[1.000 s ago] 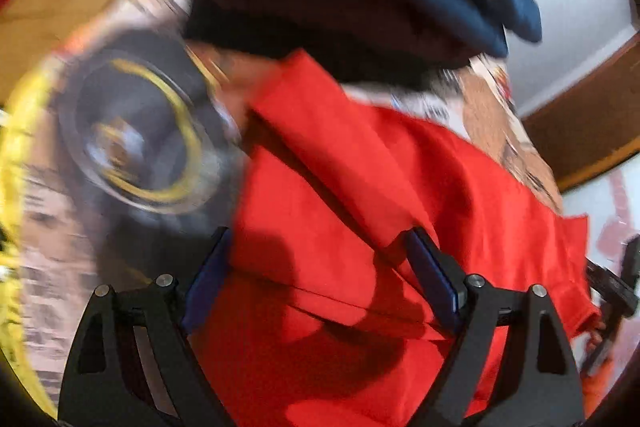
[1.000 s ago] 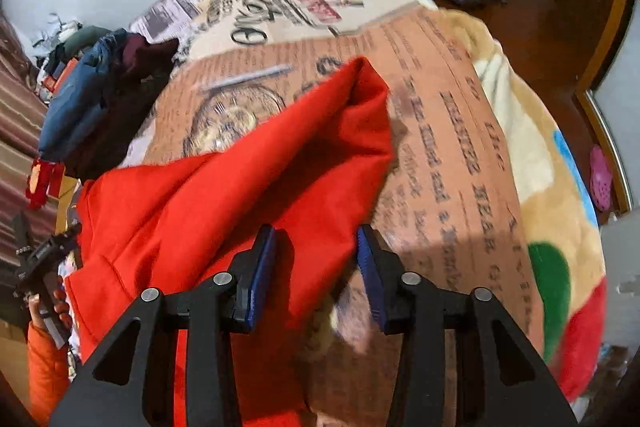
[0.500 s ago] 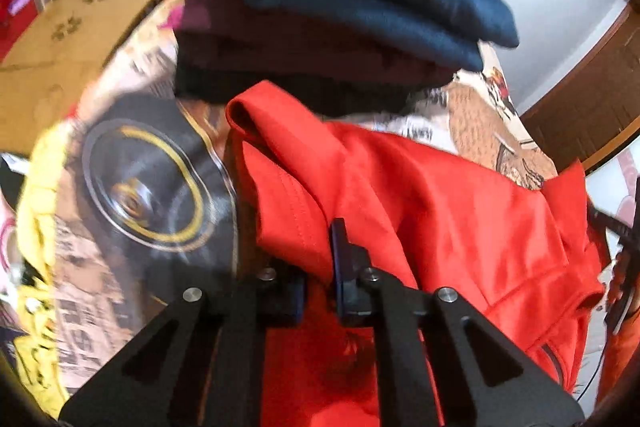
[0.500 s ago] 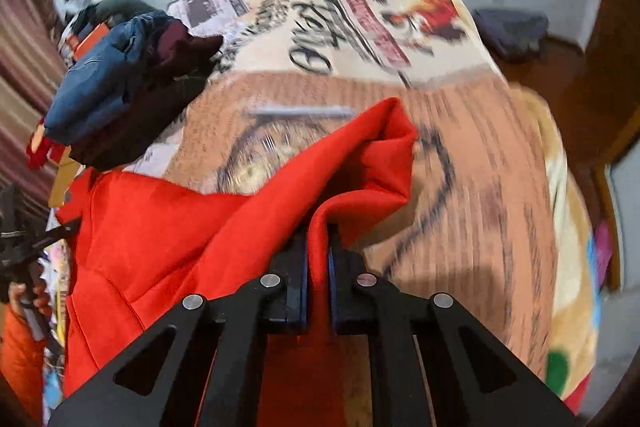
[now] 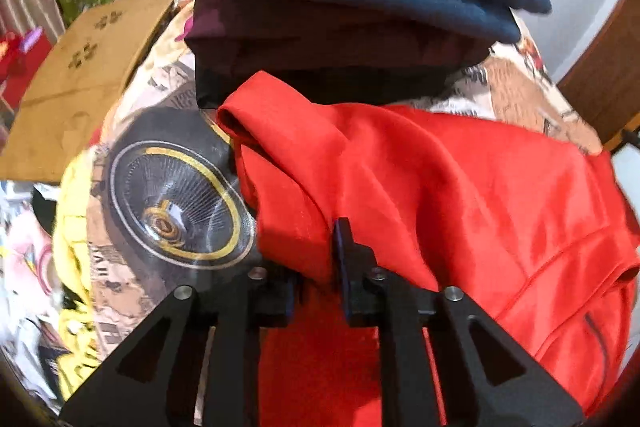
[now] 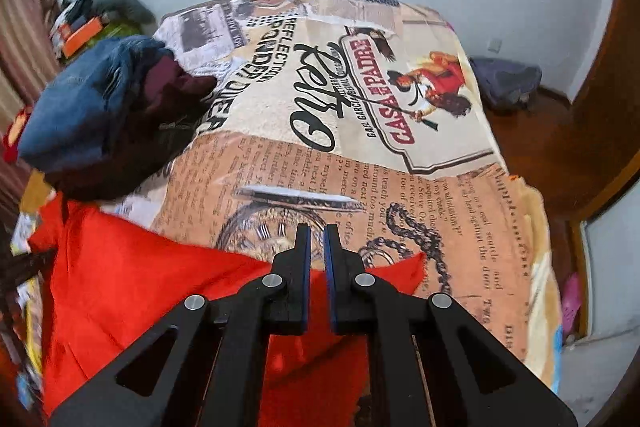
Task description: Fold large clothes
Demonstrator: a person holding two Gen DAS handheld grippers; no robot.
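The jaws of the left gripper [image 5: 316, 259] are pinched on a raised fold of the red garment [image 5: 460, 195], cloth bunched between them. The jaws of the right gripper [image 6: 317, 259] stand nearly together with only a thin gap; whether they hold the garment's edge below them cannot be told, since bedspread print shows through the gap at the tips. The red garment lies spread on the printed bedspread [image 6: 400, 131] of the bed, just in front of the stack of folded dark clothes [image 5: 360, 7]. Only the left wrist view shows the cardboard box [image 5: 88, 83] beside that stack; only the right wrist view shows the grey bag [image 6: 506, 83] on the wooden floor, well apart from the stack.
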